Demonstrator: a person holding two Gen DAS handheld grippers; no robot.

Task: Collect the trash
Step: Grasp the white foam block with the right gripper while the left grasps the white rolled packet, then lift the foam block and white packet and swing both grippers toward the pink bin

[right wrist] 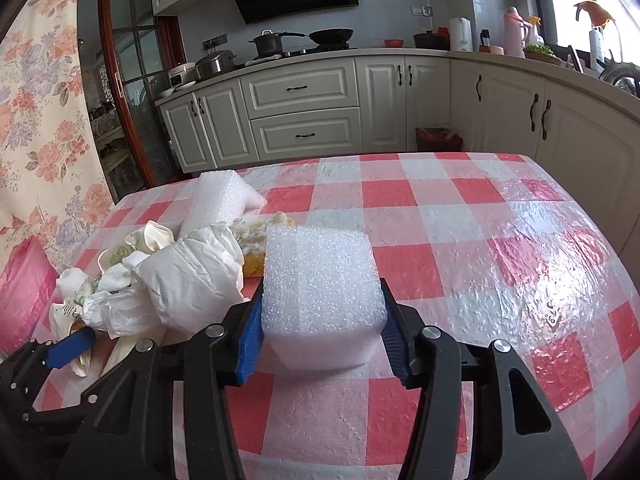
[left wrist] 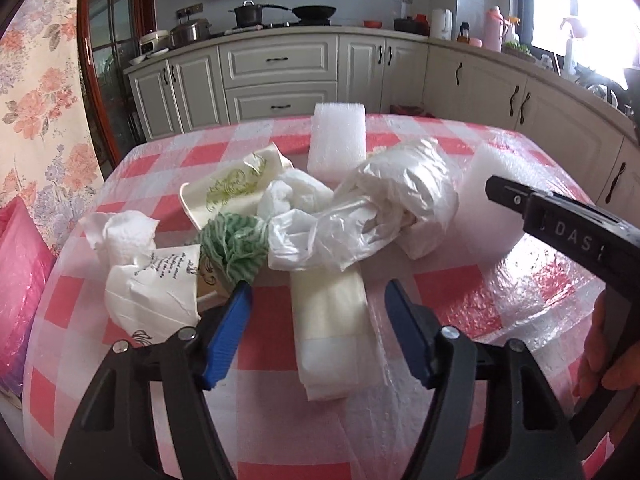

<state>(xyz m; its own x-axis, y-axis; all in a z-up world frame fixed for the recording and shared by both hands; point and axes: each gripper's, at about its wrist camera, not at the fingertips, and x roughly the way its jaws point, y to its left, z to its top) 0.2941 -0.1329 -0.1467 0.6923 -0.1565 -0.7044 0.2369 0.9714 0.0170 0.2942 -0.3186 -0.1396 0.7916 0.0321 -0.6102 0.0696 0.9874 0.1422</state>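
Observation:
A heap of trash lies on the red-and-white checked table (left wrist: pixel 460 300): crumpled white plastic bags (left wrist: pixel 384 208), a green-striped wad (left wrist: pixel 236 244), printed paper cups (left wrist: pixel 232 188), tissue (left wrist: pixel 124 232) and a flat cream packet (left wrist: pixel 332 328). My left gripper (left wrist: pixel 318 320) is open, its blue pads on either side of the cream packet's near end. My right gripper (right wrist: pixel 322 320) is shut on a white foam block (right wrist: pixel 320 280) that rests on the table; the block also shows in the left wrist view (left wrist: pixel 492 208). A second foam block (left wrist: pixel 338 140) lies behind the heap.
A pink plastic bag (left wrist: pixel 20 280) hangs at the table's left edge beside a floral curtain (left wrist: pixel 36 100). Kitchen cabinets (right wrist: pixel 304 112) and a counter with pots stand beyond the table. The table's right half (right wrist: pixel 500 240) is bare cloth.

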